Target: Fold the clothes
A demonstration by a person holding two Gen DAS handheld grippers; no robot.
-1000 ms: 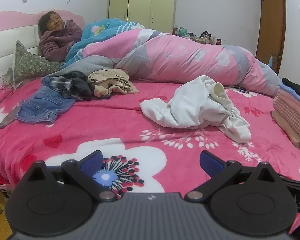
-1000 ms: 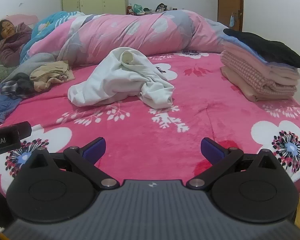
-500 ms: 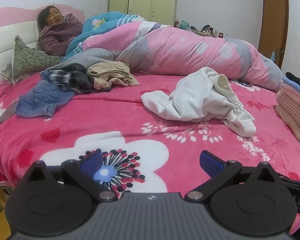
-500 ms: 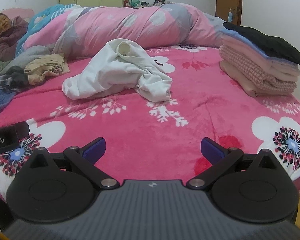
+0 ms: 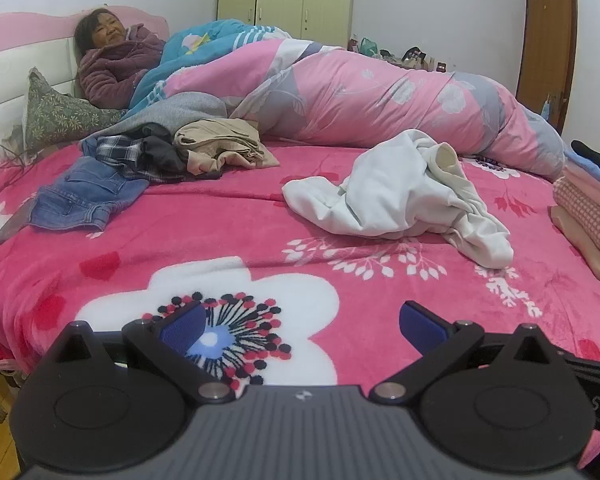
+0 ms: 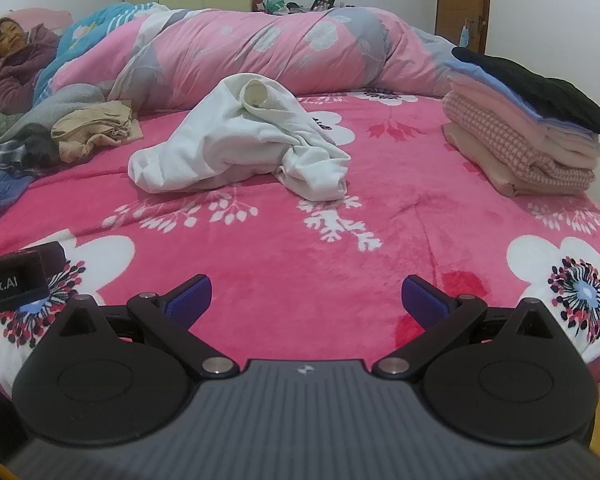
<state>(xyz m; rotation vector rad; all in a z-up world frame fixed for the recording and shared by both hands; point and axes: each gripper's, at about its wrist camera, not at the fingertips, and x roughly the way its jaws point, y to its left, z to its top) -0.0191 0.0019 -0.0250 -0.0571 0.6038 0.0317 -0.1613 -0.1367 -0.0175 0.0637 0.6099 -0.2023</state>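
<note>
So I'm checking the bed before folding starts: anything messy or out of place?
Yes. A white garment lies crumpled mid-bed, and jeans with other clothes sit heaped at the left. Only the stack at the right is folded.

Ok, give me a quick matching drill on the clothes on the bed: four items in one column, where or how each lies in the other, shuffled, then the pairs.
Things:
1. white garment
2. jeans
3. black garment
4. beige garment

Places or states:
A. on top of the folded stack
B. crumpled in the middle of the bed
C. at the left end of the unfolded pile
D. bunched against the pink quilt

Pairs: 1-B, 2-C, 3-A, 4-D
</note>
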